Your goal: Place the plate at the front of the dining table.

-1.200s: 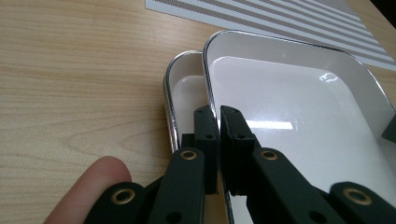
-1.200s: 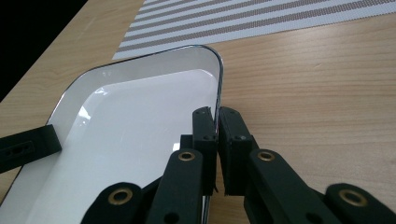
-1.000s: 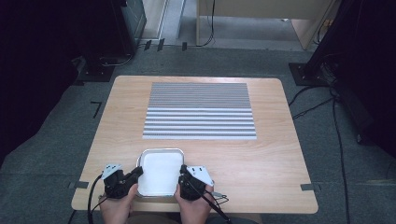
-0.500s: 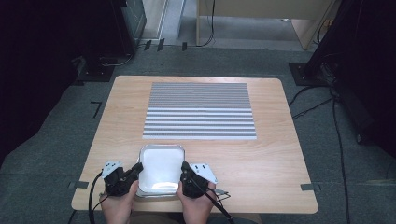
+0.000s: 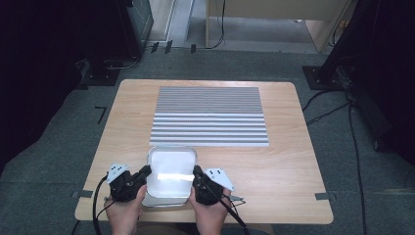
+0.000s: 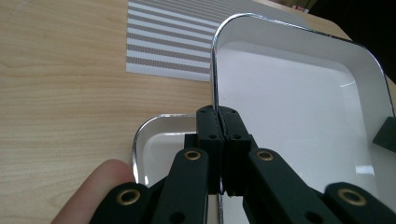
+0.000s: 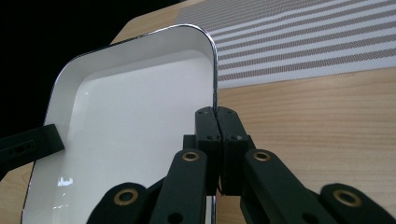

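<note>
Mid-lift, by the look of it: separating the upper white tray (image 5: 171,169) from a second white tray (image 6: 154,149) lying under it at the near edge of the table (image 5: 293,166). Held from both sides: left gripper (image 5: 146,172) pinched tight on the left rim, right gripper (image 5: 196,172) pinched tight on the right rim, jaws pressed together on the thin chromed edge in both gripper views, with no gap beyond the rim itself. Raised clear of the lower tray, judging from the left gripper view, with the open side up and nothing inside. Apparently tipped a little, far end higher than near end, though hard to say for sure. Long axis running away from the person, from the near table edge toward the striped placemat (image 5: 210,115), short sides near and far, gripped rims being the long sides. Far short side just short of the placemat's near border in the high view. Next, probably: carrying forward and setting down on the placemat. Calls for moving both hands together at an even height, keeping the tray level, keeping both pinches firm on the narrow rim, and lowering flat before letting go.
</note>
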